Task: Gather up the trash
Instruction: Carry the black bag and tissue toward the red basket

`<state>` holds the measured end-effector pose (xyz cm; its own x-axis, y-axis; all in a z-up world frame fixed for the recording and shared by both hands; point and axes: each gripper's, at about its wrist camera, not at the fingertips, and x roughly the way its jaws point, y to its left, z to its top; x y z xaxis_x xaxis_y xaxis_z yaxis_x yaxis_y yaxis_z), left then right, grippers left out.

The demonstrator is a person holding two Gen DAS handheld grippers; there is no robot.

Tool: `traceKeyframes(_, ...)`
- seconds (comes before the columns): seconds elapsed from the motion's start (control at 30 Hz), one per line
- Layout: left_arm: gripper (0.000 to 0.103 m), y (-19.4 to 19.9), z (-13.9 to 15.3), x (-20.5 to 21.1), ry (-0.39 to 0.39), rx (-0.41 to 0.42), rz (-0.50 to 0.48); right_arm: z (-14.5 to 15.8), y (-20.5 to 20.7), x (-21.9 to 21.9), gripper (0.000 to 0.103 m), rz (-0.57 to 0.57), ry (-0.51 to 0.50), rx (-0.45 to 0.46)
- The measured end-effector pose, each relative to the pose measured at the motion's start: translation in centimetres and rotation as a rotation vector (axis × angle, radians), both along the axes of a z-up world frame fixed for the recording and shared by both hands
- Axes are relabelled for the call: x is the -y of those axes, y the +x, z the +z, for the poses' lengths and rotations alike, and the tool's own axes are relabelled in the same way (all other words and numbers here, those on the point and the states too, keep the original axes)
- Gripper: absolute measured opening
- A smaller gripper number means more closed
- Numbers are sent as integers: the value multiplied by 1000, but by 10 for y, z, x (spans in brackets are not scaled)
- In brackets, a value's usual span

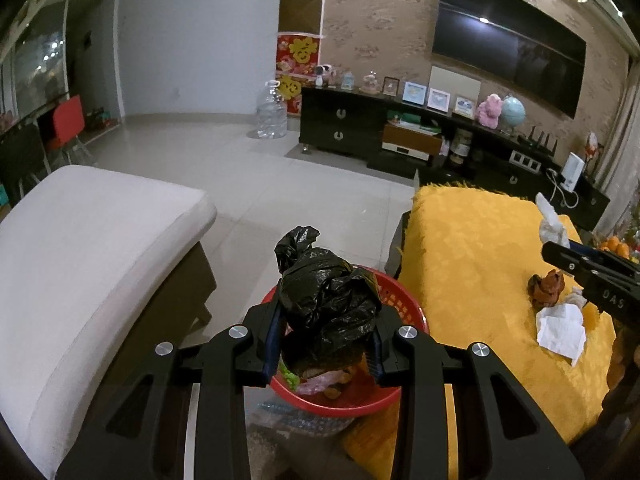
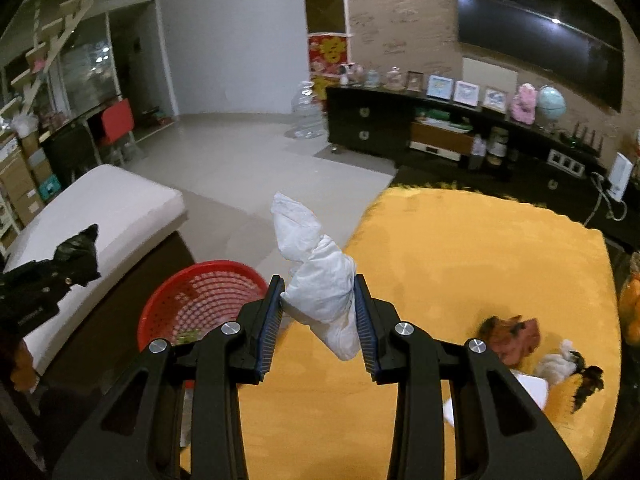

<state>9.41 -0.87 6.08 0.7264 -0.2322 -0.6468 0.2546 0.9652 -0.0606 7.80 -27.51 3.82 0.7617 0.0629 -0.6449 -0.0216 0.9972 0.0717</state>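
Gripping a crumpled black bag [image 1: 326, 300] over the red basket [image 1: 394, 300], left claw [image 1: 326, 330] is clamped tight; right claw [image 2: 318, 312] pinches a white tissue wad [image 2: 320, 292] above the yellow counter [image 2: 480, 264].

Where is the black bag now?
In the left wrist view, the black bag is held in the left claw, above the red basket, beside the yellow table.

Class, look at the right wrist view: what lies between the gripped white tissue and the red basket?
Nothing. The white tissue sits clamped in the right gripper; between it and the red basket only that gripper's own finger shows.
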Motion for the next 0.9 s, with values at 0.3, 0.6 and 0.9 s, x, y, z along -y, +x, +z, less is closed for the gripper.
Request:
traceKeyframes(0.3,32,6,-8,-10,-10,-22,7,-7,21,-42,34,102,7,-37)
traceKeyframes(0.6,32,21,-42,-1,-4,-99,-28,-31,41,-70,34,170,17,-116)
traceKeyframes(0.9,32,33,-64,1,-1,-143,-40,-58,65,-82,35,200,26,-181)
